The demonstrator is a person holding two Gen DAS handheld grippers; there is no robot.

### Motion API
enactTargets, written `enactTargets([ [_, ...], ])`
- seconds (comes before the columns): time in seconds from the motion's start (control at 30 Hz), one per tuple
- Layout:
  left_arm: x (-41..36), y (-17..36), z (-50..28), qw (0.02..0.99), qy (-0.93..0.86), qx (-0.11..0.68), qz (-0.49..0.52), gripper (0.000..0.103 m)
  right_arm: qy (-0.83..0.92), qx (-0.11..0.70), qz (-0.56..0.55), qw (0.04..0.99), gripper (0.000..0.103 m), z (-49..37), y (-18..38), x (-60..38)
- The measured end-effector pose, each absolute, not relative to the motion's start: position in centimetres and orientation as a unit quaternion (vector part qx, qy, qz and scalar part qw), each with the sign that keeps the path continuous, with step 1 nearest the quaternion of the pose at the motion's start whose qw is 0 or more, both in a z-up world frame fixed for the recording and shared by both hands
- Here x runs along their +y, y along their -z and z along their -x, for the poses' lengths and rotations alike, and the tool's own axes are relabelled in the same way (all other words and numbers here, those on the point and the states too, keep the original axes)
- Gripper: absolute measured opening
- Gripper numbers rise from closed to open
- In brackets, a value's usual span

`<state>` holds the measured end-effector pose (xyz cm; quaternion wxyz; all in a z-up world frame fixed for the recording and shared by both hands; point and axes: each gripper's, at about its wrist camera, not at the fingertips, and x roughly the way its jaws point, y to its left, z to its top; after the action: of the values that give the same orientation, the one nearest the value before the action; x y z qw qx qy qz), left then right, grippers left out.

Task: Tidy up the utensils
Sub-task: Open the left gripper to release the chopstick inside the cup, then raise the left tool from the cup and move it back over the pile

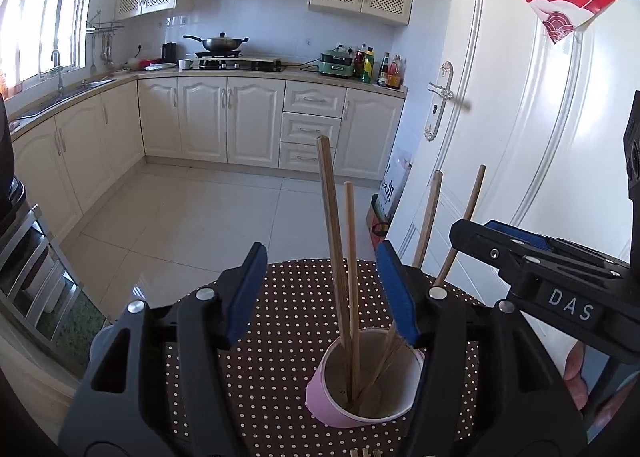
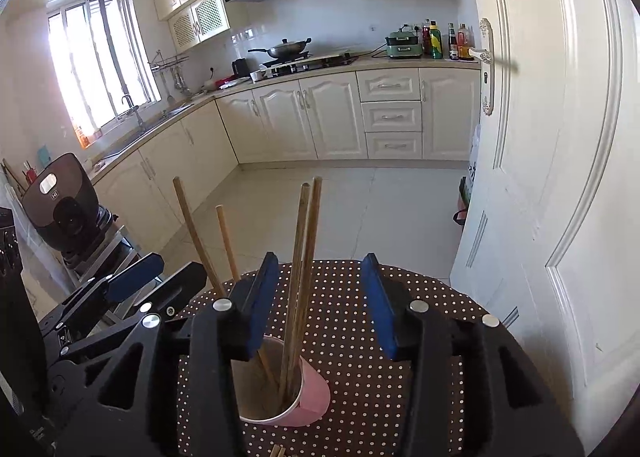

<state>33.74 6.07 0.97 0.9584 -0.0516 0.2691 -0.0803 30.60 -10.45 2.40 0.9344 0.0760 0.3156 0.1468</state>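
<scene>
Both grippers stand spread with nothing pinched: the left gripper point(image 1: 322, 297) has two chopsticks point(image 1: 340, 257) rising through the gap between its blue pads without touching them, and the right gripper point(image 2: 320, 305) likewise frames a pair of chopsticks point(image 2: 302, 269) loosely. All four sticks stand tilted in the pink paper cup point(image 1: 368, 381) on the dotted tablecloth point(image 1: 280, 317). By my reading the dropping-in step is finished here; a few more stick ends point(image 1: 364, 452) peek at the lower edge, so the next move calls for backing clear of the cup without knocking it, then fetching those
</scene>
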Motion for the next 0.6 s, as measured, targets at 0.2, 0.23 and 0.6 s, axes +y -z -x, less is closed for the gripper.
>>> enactTargets([
  [0.2, 6.0, -1.2, -33.3, 0.959, 0.078, 0.267, 0.048, 0.057, -0.146, 0.318, -0.074, 0.934, 0.044, -30.2, -2.4, -10.5],
  [0.23, 6.1, -1.2, -33.2, 0.96, 0.076, 0.267, 0.048, 0.057, -0.146, 0.318, -0.074, 0.934, 0.044, -30.0, -2.4, -10.5],
  [0.6, 6.3, -1.9, -31.6, 0.961, 0.068, 0.263, 0.046, 0.06, -0.142, 0.316, -0.075, 0.935, 0.05, -28.9, -2.7, -11.3],
])
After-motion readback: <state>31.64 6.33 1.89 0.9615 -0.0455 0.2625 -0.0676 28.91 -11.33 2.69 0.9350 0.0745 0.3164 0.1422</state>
